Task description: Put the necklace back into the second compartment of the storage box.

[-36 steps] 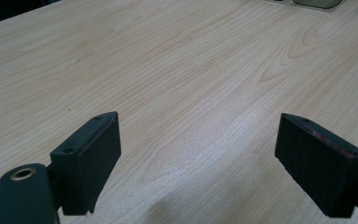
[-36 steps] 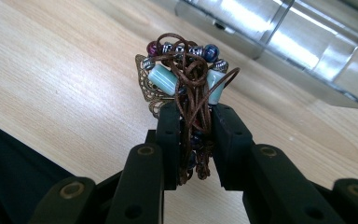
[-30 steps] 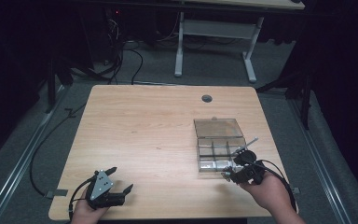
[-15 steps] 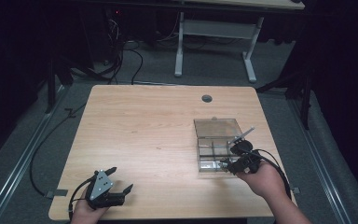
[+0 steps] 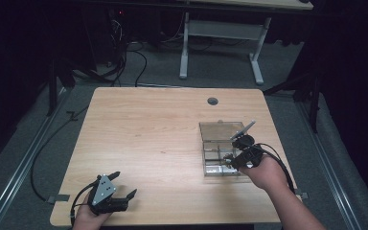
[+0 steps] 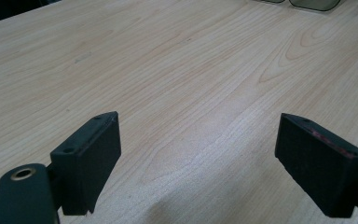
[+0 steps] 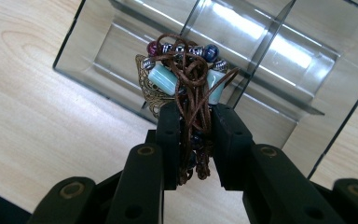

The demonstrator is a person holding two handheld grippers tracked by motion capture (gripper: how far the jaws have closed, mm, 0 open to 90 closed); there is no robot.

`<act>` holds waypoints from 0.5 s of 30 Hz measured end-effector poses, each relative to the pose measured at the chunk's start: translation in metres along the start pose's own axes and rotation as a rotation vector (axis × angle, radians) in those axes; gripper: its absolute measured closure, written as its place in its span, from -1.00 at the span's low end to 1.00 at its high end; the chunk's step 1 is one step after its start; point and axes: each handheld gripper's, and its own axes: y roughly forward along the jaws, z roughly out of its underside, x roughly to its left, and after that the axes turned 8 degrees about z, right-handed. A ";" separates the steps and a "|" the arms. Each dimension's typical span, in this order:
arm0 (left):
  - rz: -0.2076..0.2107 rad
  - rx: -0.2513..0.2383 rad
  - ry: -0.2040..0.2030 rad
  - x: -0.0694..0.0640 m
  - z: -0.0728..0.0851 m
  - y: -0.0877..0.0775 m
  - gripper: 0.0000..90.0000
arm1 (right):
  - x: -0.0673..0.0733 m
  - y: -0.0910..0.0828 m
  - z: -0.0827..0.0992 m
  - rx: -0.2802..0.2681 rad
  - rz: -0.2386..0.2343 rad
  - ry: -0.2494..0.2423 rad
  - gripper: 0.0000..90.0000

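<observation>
A clear plastic box (image 5: 219,130) with several compartments sits on the right half of the wooden table (image 5: 158,124). My right gripper (image 5: 231,161) hovers over its near compartments, shut on a beaded necklace (image 7: 186,77) of brown cord with pale blue, dark blue and red beads and a brass filigree piece. In the right gripper view the clear plastic box (image 7: 261,51) lies just beyond the bundle, which hangs above its near edge. My left gripper (image 5: 122,186) rests at the table's near left corner, open, with bare wood between its jaws; its pads (image 6: 91,161) stand wide apart.
A round cable hole (image 5: 212,101) lies at the table's far middle. The box lid (image 5: 243,129) stands tilted up at the box's right side. A white desk frame (image 5: 220,33) and cables are on the floor beyond the table.
My right gripper has moved away from the near edge, toward the box, carrying the necklace over its near compartments. The left gripper has stayed put.
</observation>
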 end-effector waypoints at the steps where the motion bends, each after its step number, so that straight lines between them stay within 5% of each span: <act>1: 0.000 0.000 0.001 0.000 0.000 0.000 -0.67 | 0.000 0.001 -0.002 0.004 -0.001 0.003 0.66; 15: 0.005 -0.003 0.000 0.000 0.000 0.000 -0.67 | -0.005 0.013 -0.024 0.018 -0.001 0.004 0.66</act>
